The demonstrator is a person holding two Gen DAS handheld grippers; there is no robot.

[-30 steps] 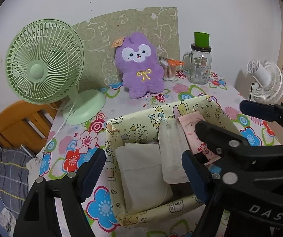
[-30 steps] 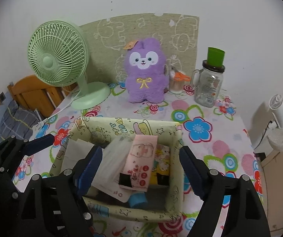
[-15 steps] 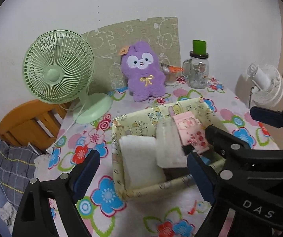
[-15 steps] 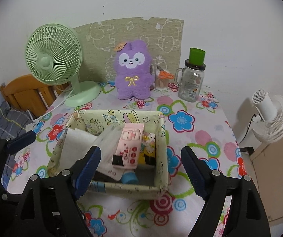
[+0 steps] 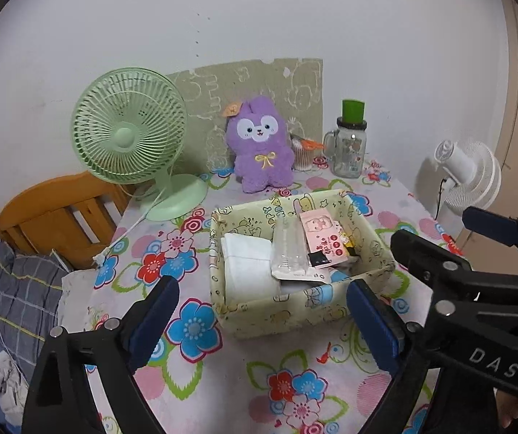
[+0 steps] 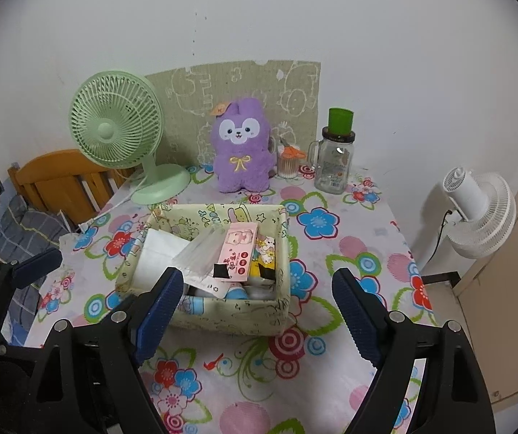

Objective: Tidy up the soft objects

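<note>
Two wrist cams look down at a bench (image 6: 349, 249) w/ a flowered cloth. At its centre sits a pale yellow fabric basket (image 5: 295, 311) (image 6: 233, 316) printed w/ cartoon animals. Inside the basket: a folded white cloth (image 5: 248, 264) (image 6: 157, 253) on the left, a clear plastic packet (image 5: 289, 249) (image 6: 201, 249) leaning across the middle, and a pink tissue pack (image 5: 322, 233) (image 6: 239, 249) beside it; smaller bits lie underneath, too crowded to tell apart.

The left claw (image 5: 262, 322) hangs over the near edge of the basket, jaws wide and opening further, nothing between the pads. The right claw (image 6: 255, 311) hangs over the same near edge, jaws spread wide, also empty. Neither touches the basket.

At the back of the bench, against a green cartoon board, a purple plush bunny (image 5: 260, 150) (image 6: 242, 152) sits upright. Left of it stands a green desk fan (image 5: 130, 133) (image 6: 116, 132); right of it a small cup of cotton swabs (image 6: 287, 164), then a glass mug jar (image 5: 349, 152) (image 6: 335, 164) w/ a green cap. A white fan (image 6: 479, 213) stands off the bench to the right. A wooden chair back (image 5: 59, 213) shows on the left.
</note>
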